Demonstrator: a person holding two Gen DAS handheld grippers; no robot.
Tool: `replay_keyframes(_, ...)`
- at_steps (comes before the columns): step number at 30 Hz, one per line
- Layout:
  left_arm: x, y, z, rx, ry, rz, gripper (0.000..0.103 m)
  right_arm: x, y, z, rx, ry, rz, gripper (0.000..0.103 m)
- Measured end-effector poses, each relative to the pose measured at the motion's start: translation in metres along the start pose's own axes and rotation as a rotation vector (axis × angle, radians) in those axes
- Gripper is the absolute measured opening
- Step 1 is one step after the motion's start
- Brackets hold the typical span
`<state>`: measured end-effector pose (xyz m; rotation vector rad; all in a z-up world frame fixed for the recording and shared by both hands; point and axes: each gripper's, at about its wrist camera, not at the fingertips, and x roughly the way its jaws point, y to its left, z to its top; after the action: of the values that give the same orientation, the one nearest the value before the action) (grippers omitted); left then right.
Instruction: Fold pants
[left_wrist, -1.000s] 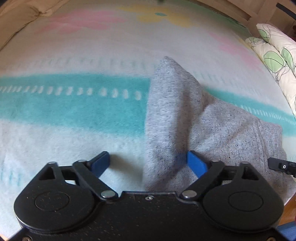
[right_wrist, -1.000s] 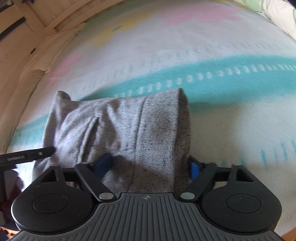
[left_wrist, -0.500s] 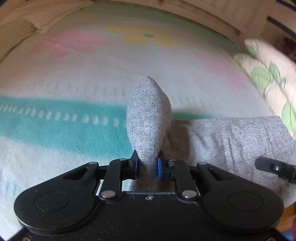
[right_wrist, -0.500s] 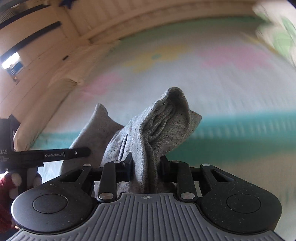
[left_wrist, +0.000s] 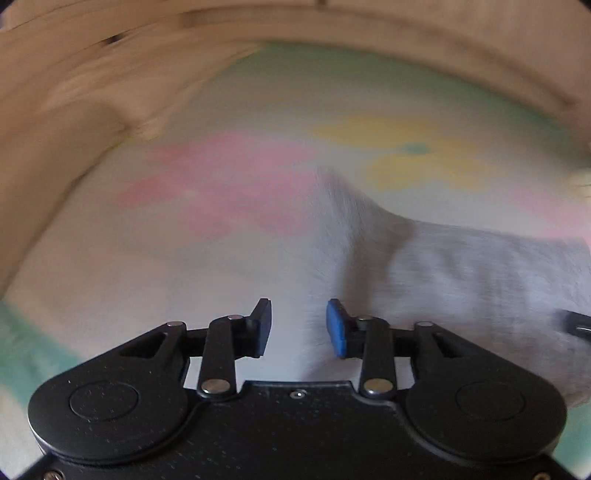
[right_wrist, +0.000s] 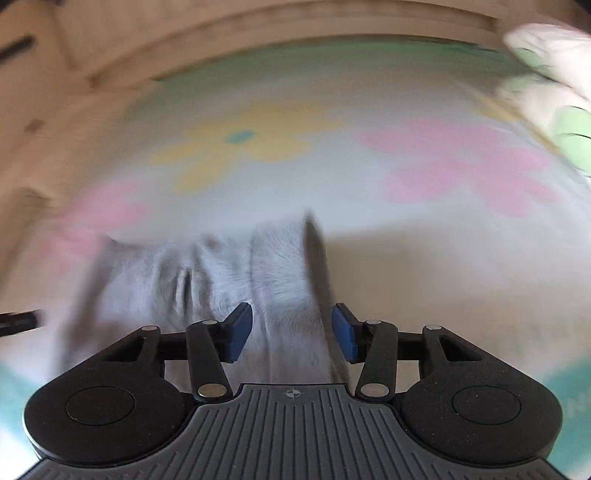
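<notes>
Both grippers stand with their blue pads apart and clamped on nothing: the left gripper (left_wrist: 298, 325) has bare blanket between its pads, with the cloth's left edge just beside the right pad, and the right gripper (right_wrist: 291, 332) straddles the cloth's right edge without pinching it. The grey speckled knit pants (right_wrist: 221, 273) lie bunched in a folded bundle on the bed, near both grippers, spreading to the right in the left wrist view and to the left in the right one.

Judging by the loose pads, the step in hand looks like setting the fold down. To do it well, each gripper should draw back low and straight so the pads do not snag the knit, and the raised ridge on the right edge wants pressing flat.

Around it lies the pale fleece blanket (left_wrist: 110, 258) with pink and yellow flowers and a teal stripe. A wooden bed frame (right_wrist: 258, 33) curves along the far side, and a leaf-printed pillow (right_wrist: 554, 74) sits far right. Nothing blocks the way; both views are motion-blurred, so fine creases cannot be told.
</notes>
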<state>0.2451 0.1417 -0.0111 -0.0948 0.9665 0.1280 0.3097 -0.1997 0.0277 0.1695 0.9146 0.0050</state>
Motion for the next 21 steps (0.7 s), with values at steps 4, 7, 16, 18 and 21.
replay_keyframes(4,0.009,0.027,-0.002,-0.136,0.046,0.019,0.036,-0.019,0.001,0.005,-0.008,-0.038,0.02,0.047)
replay_keyframes(7,-0.013,0.03,-0.001,-0.142,0.002,0.026,0.041,-0.047,0.011,0.007,-0.051,-0.114,0.057,0.047)
replay_keyframes(16,-0.112,-0.008,-0.023,-0.03,-0.179,0.001,0.062,-0.11,0.024,-0.021,-0.095,-0.154,0.106,0.047)
replay_keyframes(18,-0.129,-0.015,-0.038,0.016,-0.22,-0.001,0.063,-0.119,0.025,-0.03,-0.092,-0.156,0.105,0.047)
replay_keyframes(21,-0.145,-0.025,-0.055,0.025,-0.245,-0.015,0.076,-0.127,0.028,-0.047,-0.12,-0.15,0.095,0.047)
